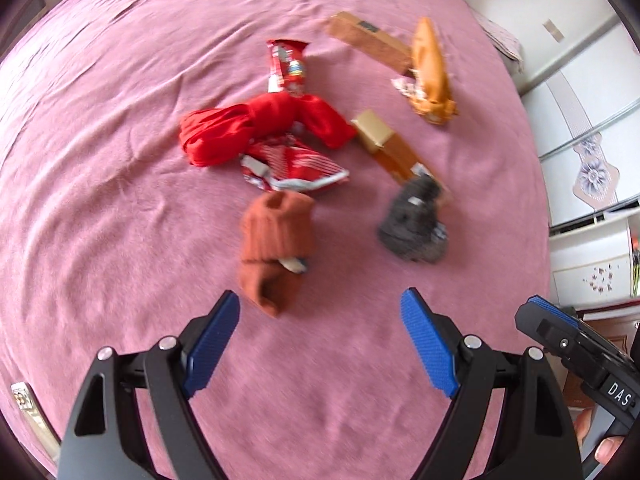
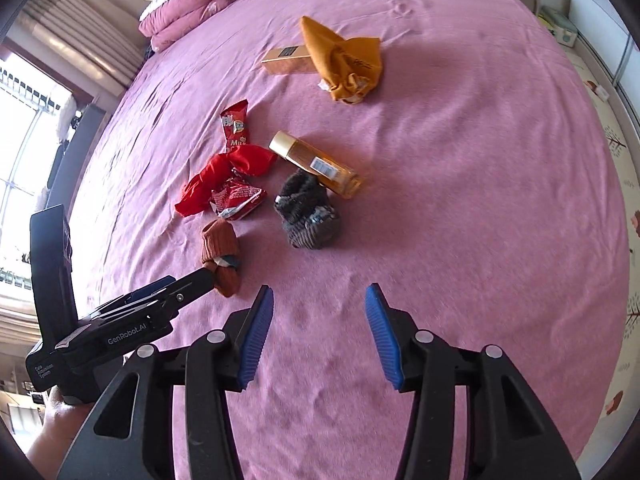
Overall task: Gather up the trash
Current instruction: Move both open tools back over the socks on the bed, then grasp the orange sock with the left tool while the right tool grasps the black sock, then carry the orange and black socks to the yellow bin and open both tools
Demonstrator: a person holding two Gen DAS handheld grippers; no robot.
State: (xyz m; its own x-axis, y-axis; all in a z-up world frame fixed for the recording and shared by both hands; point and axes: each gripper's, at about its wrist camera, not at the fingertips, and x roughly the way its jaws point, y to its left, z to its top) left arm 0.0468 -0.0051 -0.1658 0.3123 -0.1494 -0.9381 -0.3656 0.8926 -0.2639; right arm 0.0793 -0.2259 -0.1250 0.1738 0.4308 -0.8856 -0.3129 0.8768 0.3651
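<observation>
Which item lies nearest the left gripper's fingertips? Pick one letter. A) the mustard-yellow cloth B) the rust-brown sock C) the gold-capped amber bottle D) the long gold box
B: the rust-brown sock lies just ahead of the open left gripper; in the right wrist view its finger tip reaches the sock, while the other items lie farther up the pink bedsheet.

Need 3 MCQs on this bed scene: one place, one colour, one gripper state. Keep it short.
1. What lies nearest the left gripper?
A. brown sock
B. mustard cloth
C. gold bottle

2. The bedsheet is:
A. blue
B. pink
C. white

3. The right gripper is:
A. shut on a wrapper
B. shut, empty
C. open, empty

Answers: 1 A, the sock sits just ahead of its fingertips. 2 B, pink fabric fills both views. 3 C, the jaws stand apart with only sheet between them.
</observation>
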